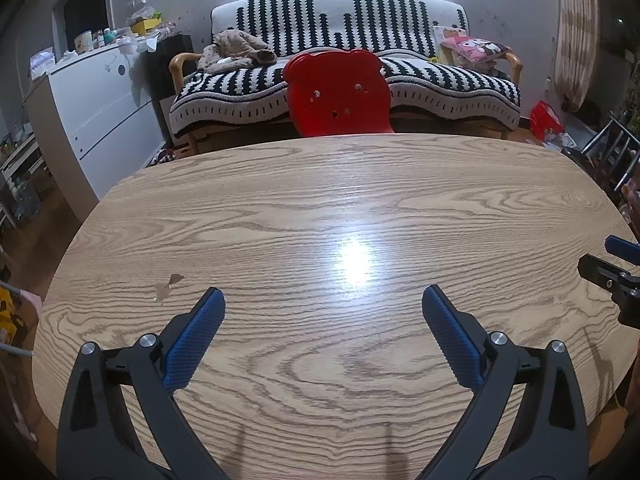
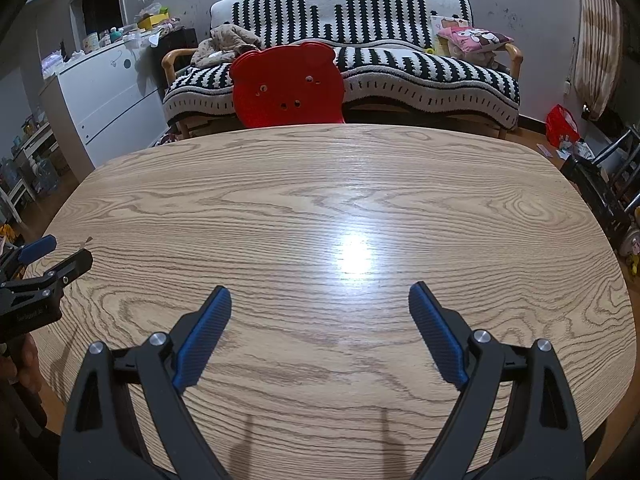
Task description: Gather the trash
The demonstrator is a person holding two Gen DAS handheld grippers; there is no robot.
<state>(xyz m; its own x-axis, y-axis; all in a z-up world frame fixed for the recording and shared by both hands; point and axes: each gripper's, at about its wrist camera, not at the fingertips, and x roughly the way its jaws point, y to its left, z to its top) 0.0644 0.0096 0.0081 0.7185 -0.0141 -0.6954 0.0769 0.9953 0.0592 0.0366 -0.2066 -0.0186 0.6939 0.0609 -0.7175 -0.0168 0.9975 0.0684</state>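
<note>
My left gripper [image 1: 323, 294] hovers open over the near part of a wooden oval table [image 1: 320, 200], blue pads spread wide with nothing between them. A small brown scrap or chip [image 1: 168, 286] lies on the tabletop just left of its left finger. My right gripper [image 2: 320, 292] is open too, above the same table [image 2: 320, 200], with nothing between its pads. Each gripper shows at the edge of the other's view: the right one [image 1: 612, 264] at the far right, the left one [image 2: 48, 260] at the far left. No other trash shows on the table.
A red bear-shaped chair back [image 1: 338, 92] stands at the table's far edge, before a black-and-white striped sofa [image 1: 344, 60]. A white cabinet [image 1: 92, 108] is at the left. A red bag [image 2: 562, 126] and scattered papers lie on the floor at the right, near a dark chair [image 2: 600, 184].
</note>
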